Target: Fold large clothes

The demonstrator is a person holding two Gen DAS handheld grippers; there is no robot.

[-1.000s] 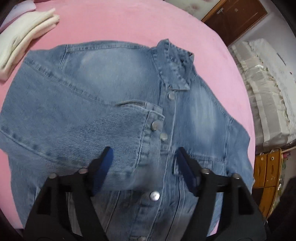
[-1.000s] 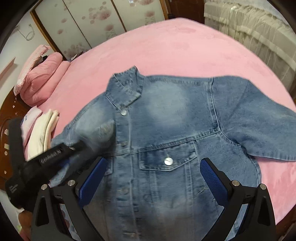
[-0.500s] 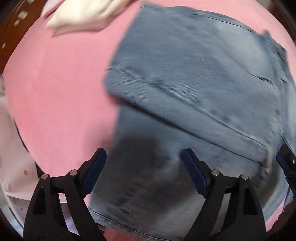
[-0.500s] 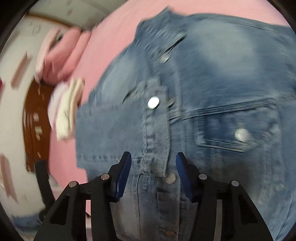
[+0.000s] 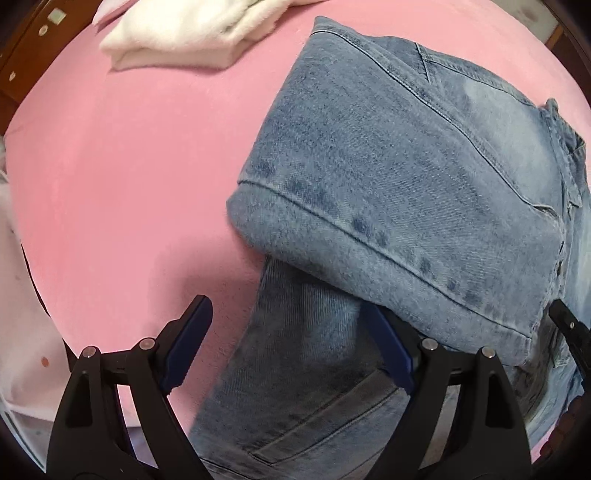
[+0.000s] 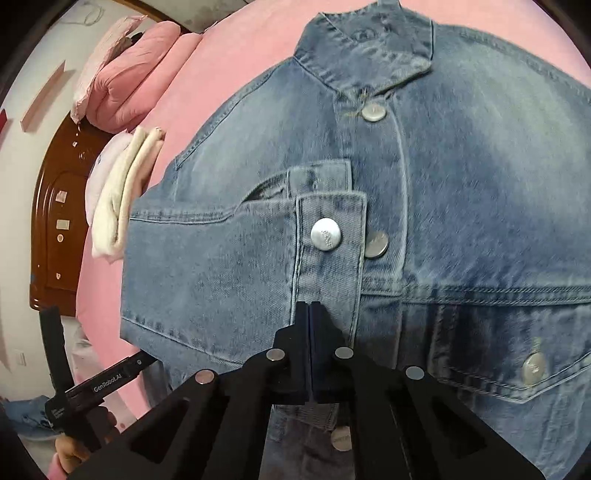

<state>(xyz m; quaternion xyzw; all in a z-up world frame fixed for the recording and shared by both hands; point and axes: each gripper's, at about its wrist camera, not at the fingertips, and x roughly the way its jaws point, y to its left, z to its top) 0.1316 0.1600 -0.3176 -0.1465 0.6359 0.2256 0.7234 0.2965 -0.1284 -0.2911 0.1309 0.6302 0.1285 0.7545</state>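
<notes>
A blue denim jacket (image 6: 461,192) lies front-up on the pink bed, its left sleeve folded across the chest. My right gripper (image 6: 309,308) is shut on the sleeve cuff (image 6: 328,243) at its near edge, just below the cuff's silver button. My left gripper (image 5: 288,347) is open and empty, low over the jacket's left side (image 5: 306,362), below the folded sleeve (image 5: 406,192). The right gripper's tip (image 5: 569,332) shows at the right edge of the left wrist view.
Folded cream and white clothes (image 5: 192,33) lie on the pink bed (image 5: 122,177) to the left of the jacket; they also show in the right wrist view (image 6: 122,195). A pink pillow (image 6: 125,88) and a brown headboard (image 6: 55,221) lie beyond.
My right gripper moved down to the sleeve cuff and closed on it. My left gripper let go of the cuff area, stayed open and swung left to the jacket's side edge.
</notes>
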